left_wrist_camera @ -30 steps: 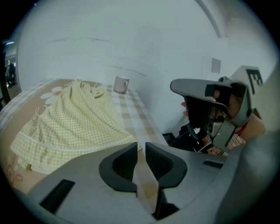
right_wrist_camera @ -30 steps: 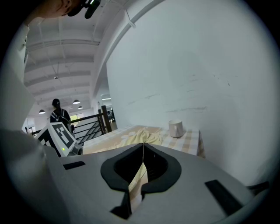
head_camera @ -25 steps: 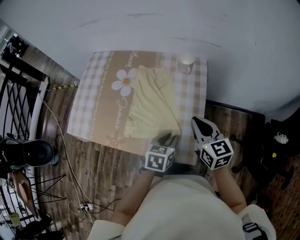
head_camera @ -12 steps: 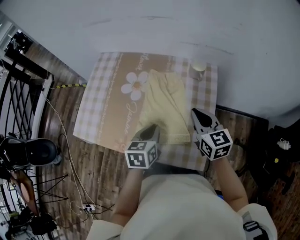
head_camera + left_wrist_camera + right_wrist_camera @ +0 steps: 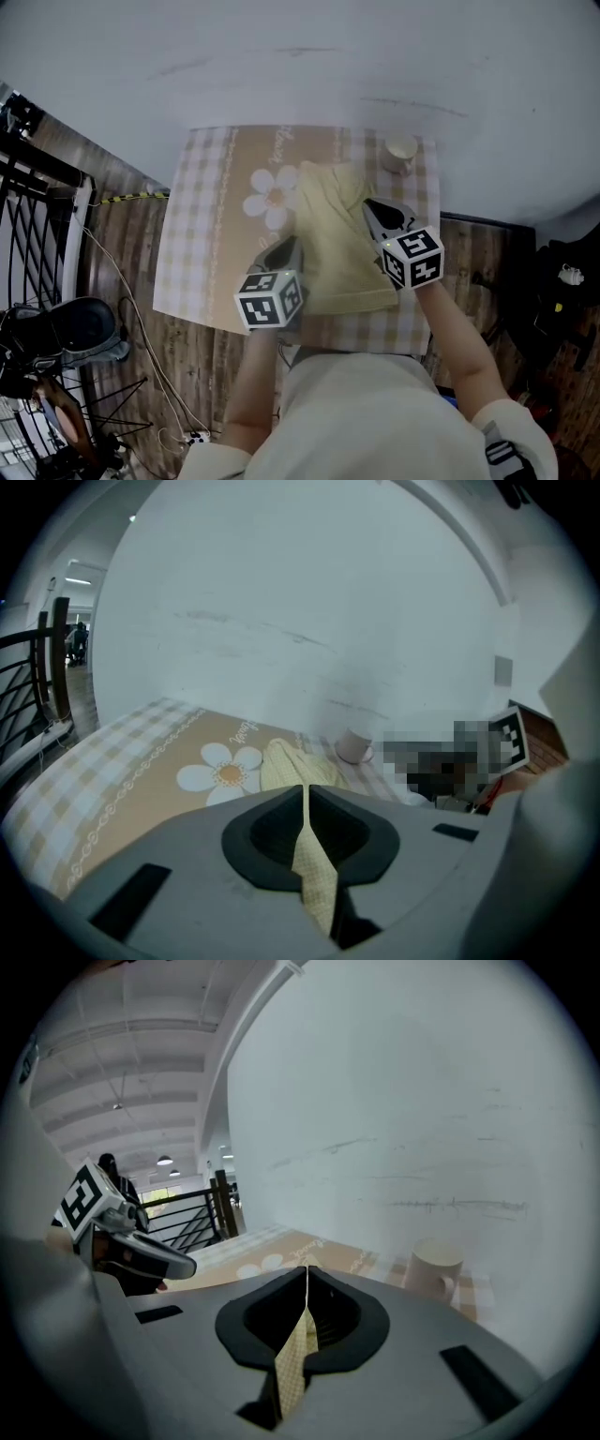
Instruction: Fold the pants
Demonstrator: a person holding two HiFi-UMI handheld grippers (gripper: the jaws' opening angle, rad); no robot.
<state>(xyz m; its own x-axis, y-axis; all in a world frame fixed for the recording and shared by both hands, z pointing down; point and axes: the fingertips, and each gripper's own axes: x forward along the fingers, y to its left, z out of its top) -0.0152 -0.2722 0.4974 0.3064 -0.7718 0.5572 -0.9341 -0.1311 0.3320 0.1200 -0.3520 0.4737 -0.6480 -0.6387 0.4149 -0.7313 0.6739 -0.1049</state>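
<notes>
Pale yellow pants point(image 5: 337, 234) lie on a small table covered by a tan checked cloth with a white daisy point(image 5: 202, 234). My left gripper point(image 5: 286, 251) is at the pants' near left edge, shut on a pinch of yellow fabric point(image 5: 307, 855). My right gripper point(image 5: 380, 214) is over the pants' right side, also shut on a strip of the fabric point(image 5: 298, 1349). The rest of the pants point(image 5: 286, 766) stretch away toward the wall in the left gripper view.
A cream mug point(image 5: 400, 153) stands at the table's far right corner, close to my right gripper, and shows again as the mug point(image 5: 433, 1269). A white wall point(image 5: 309, 56) runs behind the table. Black railing point(image 5: 37, 216), cables and a tripod are at the left.
Both grippers have moved away from me over the table, carrying the near edge of the pants toward the wall. The right one now sits close to the mug.
</notes>
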